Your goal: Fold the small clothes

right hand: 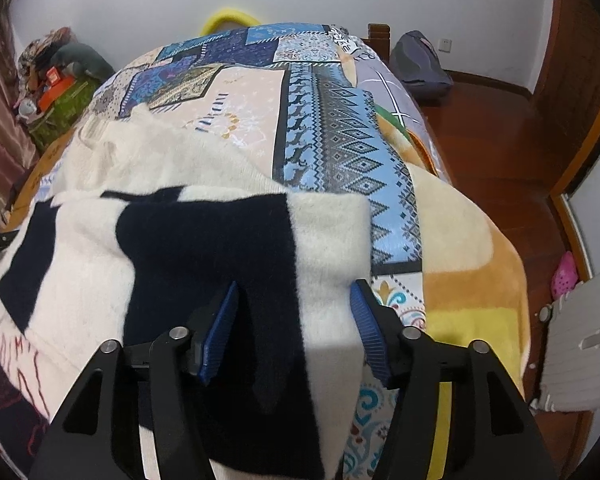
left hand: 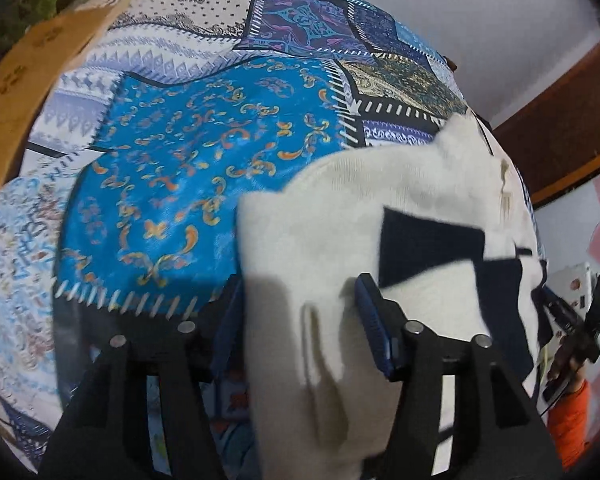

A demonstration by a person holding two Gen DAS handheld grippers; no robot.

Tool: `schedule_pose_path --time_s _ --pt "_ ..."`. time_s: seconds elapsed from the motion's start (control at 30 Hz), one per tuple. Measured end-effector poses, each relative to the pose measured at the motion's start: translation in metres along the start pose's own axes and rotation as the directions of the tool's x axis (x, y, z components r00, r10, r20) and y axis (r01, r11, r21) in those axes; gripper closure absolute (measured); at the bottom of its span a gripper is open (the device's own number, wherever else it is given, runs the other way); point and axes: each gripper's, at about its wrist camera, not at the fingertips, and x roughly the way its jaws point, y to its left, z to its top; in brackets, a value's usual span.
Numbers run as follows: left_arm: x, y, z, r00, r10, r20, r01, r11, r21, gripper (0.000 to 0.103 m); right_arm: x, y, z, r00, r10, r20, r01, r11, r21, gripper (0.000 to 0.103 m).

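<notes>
a cream knitted sweater with navy blocks lies spread on a bed covered by a patchwork bedspread in blues and creams. it sits at the near end of the bed, directly beneath both grippers.

the left gripper stands with its jaws parted; a cream fold of the sweater rises between the blue pads, and the left pad is partly hidden behind the cloth, so i cannot tell whether it is pinched. the right gripper is also parted, straddling the near right corner of the sweater where navy meets cream; its pads appear not to press the knit.

the sweater looks soft, fuzzy and light, thick enough to hold a loose fold but likely to sag and stretch if lifted by one point. it should not be slippery against ribbed pads. the best places to take hold seem to be the hem corners or a doubled edge, so the layers travel together.

around it: a fleecy orange and yellow blanket along the right side of the bed, a grey bag on the wooden floor by the wall, and clutter at the far left. nothing lies on the sweater itself; the soft bedspread beneath could get caught by a deep pinch.
</notes>
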Motion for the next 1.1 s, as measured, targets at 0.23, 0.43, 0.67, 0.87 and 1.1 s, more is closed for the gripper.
schedule_pose_path --time_s 0.23,0.43,0.67,0.87,1.1 --pt "0.002 -0.016 0.012 0.989 0.132 0.062 -0.137 0.988 0.078 0.088 -0.004 0.005 0.012 0.999 -0.009 0.043 0.010 1.000 -0.027 0.097" --pt "-0.003 -0.010 0.038 0.967 0.217 0.132 -0.228 0.971 0.068 0.092 0.001 0.023 0.041 0.997 -0.003 0.079 0.009 0.997 -0.076 0.103" --pt "0.005 0.004 0.045 0.959 0.255 0.126 -0.265 0.961 0.077 0.093 0.017 0.053 0.071 0.996 -0.003 0.094 0.015 0.991 -0.133 0.103" --pt "-0.012 0.003 0.020 0.958 0.261 0.120 -0.277 0.950 0.144 0.088 -0.004 0.053 0.057 0.998 0.036 0.056 -0.028 0.990 -0.139 0.082" --pt "-0.061 0.007 -0.022 0.956 0.251 0.152 -0.270 0.955 0.125 0.055 -0.052 0.053 0.025 0.997 0.008 0.074 0.004 0.989 -0.151 0.041"
